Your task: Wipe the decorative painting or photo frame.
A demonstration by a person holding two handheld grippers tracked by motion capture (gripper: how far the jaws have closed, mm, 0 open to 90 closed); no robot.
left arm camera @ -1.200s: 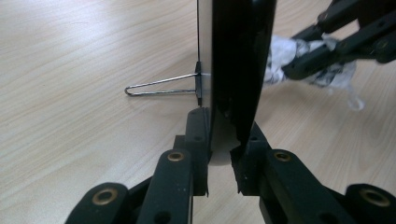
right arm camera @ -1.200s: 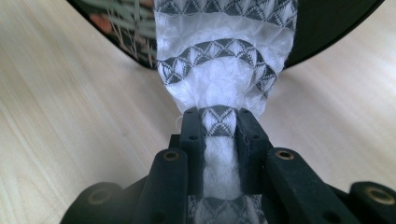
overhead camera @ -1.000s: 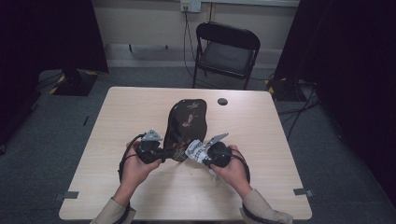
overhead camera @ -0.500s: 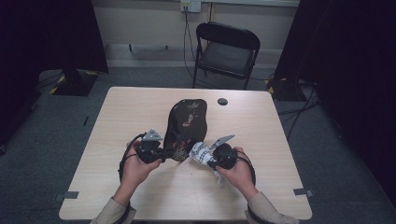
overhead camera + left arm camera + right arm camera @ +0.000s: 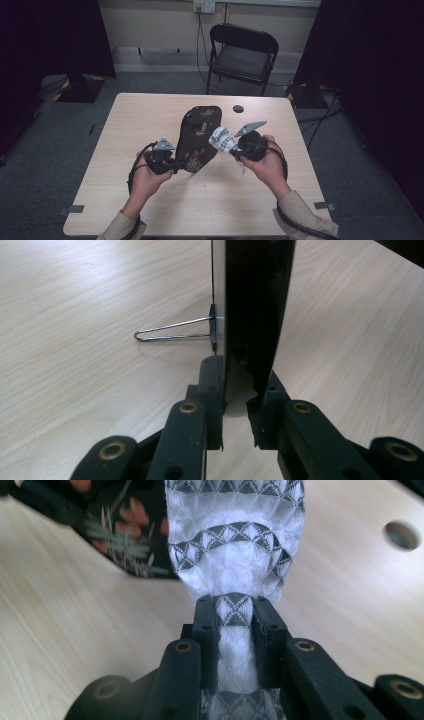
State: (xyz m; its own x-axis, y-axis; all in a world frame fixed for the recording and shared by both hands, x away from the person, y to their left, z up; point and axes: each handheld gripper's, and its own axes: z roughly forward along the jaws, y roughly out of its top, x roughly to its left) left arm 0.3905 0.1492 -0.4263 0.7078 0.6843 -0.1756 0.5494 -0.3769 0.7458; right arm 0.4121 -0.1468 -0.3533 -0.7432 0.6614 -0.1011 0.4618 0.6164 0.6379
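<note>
A dark floral pouch (image 5: 199, 137) lies lengthwise near the middle of the table (image 5: 125, 150), its near end lifted where the left gripper (image 5: 167, 162) has its jaws clamped on the pouch's edge; in the left gripper view the pouch (image 5: 255, 315) stands on edge between the two jaws, with a thin wire loop (image 5: 172, 330) sticking out from its side over the wood. Whether anything is inside the pouch cannot be told, since its opening is not visible from any angle. The right gripper (image 5: 231, 147), held above the table to the right of the pouch, has its jaws pressed together on a white cloth with grey triangle bands (image 5: 222, 139); in the right gripper view this cloth (image 5: 235, 545) bunches between the jaws and spreads out beyond them, covering part of the floral pouch (image 5: 120, 535) behind it. How much of the cloth hangs below the gripper is hard to make out. A round hole (image 5: 238, 108) sits in the tabletop at the far side, to the right of the pouch, and a black folding chair (image 5: 242, 55) stands beyond the table's far edge.
</note>
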